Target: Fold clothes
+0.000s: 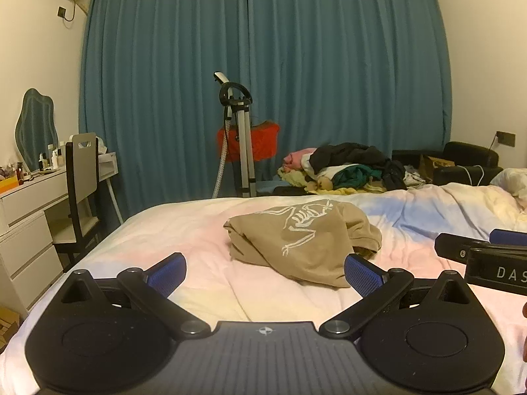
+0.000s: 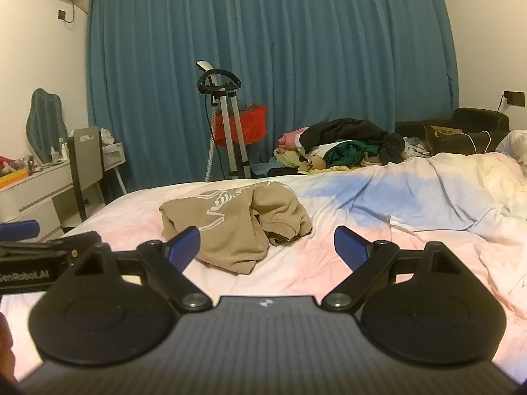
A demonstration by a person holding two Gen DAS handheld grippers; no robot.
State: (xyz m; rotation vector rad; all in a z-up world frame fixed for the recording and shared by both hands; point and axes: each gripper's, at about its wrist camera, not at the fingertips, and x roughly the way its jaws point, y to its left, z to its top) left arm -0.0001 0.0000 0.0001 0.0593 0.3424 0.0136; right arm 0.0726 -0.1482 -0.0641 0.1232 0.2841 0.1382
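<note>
A crumpled tan shirt [image 1: 303,237] with a white skeleton print lies in a heap on the bed [image 1: 197,230], on a quilt washed in pink, pale yellow and blue. It sits near the foot end of the bed, ahead of both grippers and touching neither.

The left gripper [image 1: 265,271] hovers above the quilt with its jaws spread wide and nothing between them. Its blue fingertips [image 1: 166,271] frame the near edge of the shirt in the left wrist view, the right one overlapping the cloth's lower corner in the picture. The right gripper [image 2: 266,247] also hovers over the quilt, jaws wide apart and empty. From its own camera the shirt [image 2: 230,227] lies ahead and slightly to the left, with the left fingertip in front of the cloth's near edge. Each gripper shows at the edge of the other's view, so they are side by side.

Beyond the bed, a pile of clothes [image 1: 349,168] in black, green, pink and yellow rests on a low surface. A garment steamer [image 1: 235,135] on a metal stand is in front of the closed blue curtain [image 1: 263,65], with something red behind it. To the left a white dresser [image 1: 26,217] carries small bottles and a wavy mirror [image 1: 34,128], and a chair [image 1: 80,191] stands against it.
</note>
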